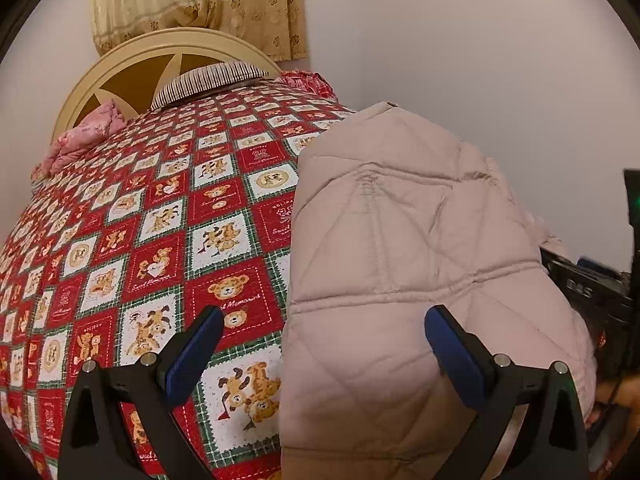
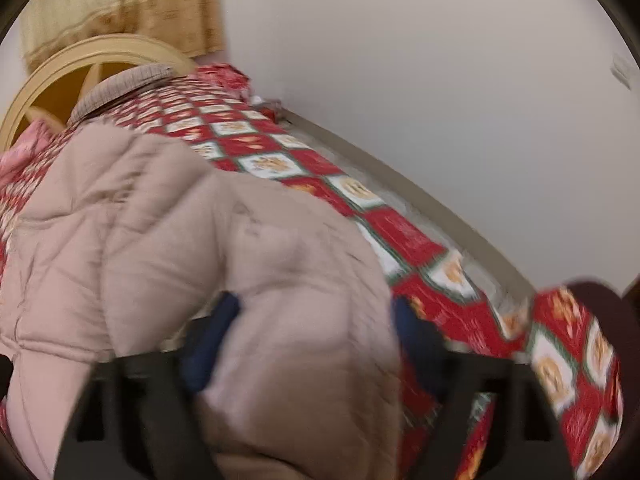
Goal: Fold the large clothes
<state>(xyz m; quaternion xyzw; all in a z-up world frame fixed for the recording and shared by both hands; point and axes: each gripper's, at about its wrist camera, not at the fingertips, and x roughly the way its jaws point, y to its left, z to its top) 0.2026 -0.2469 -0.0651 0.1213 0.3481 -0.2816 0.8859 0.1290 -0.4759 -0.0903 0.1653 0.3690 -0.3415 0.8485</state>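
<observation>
A pale pink quilted padded coat (image 1: 400, 240) lies in a folded heap on the bed's red teddy-bear quilt (image 1: 160, 216). My left gripper (image 1: 324, 336) is open and empty, its blue pads (image 1: 192, 356) spread wide over the coat's near left edge. In the blurred right wrist view the coat (image 2: 180, 240) fills the left and middle. My right gripper (image 2: 312, 340) has its jaws wide apart, with a bulge of the coat between the blue pads (image 2: 212, 340). The right gripper also shows at the right edge of the left wrist view (image 1: 600, 292), beside the coat.
A striped pillow (image 1: 208, 80) and a pink bundle (image 1: 84, 136) lie by the cream headboard (image 1: 132, 64). A plain wall (image 2: 440, 100) runs along the bed's right side. Yellow curtains (image 1: 200, 4) hang behind. The quilt (image 2: 576, 364) drops over the bed's near right corner.
</observation>
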